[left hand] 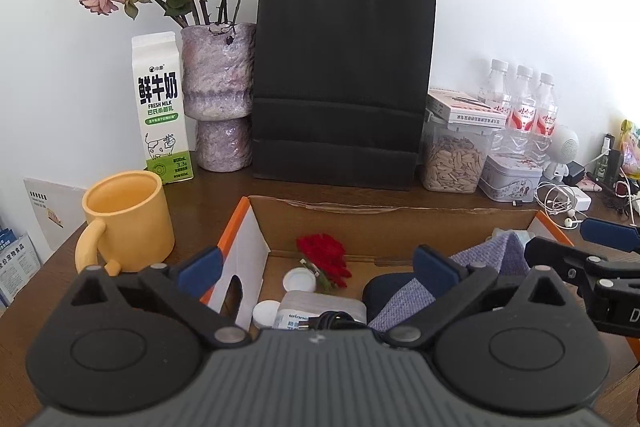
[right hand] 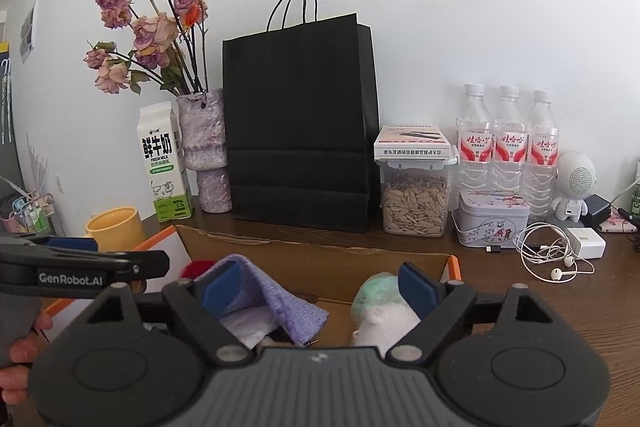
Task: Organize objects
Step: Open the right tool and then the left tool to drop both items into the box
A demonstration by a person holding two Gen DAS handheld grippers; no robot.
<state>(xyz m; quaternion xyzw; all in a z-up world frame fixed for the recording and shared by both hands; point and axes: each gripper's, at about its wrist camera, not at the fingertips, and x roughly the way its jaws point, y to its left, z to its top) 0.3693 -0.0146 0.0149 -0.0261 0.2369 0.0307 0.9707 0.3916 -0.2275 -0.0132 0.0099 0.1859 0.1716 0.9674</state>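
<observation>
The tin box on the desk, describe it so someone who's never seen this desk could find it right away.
Start at the tall black paper bag standing against the wall, then move right past the clear container of seeds. The tin box sits in front of the three water bottles, beside the white earphones. It alone is metal, low and rounded, printed with pale floral artwork.

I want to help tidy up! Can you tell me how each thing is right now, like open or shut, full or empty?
left gripper: open, holding nothing
right gripper: open, holding nothing
cardboard box: open, holding things
purple cloth: lying in box
yellow mug: upright, looks empty
milk carton: upright, closed
black bag: standing
seed container: lidded, nearly full
water bottles: capped
</observation>
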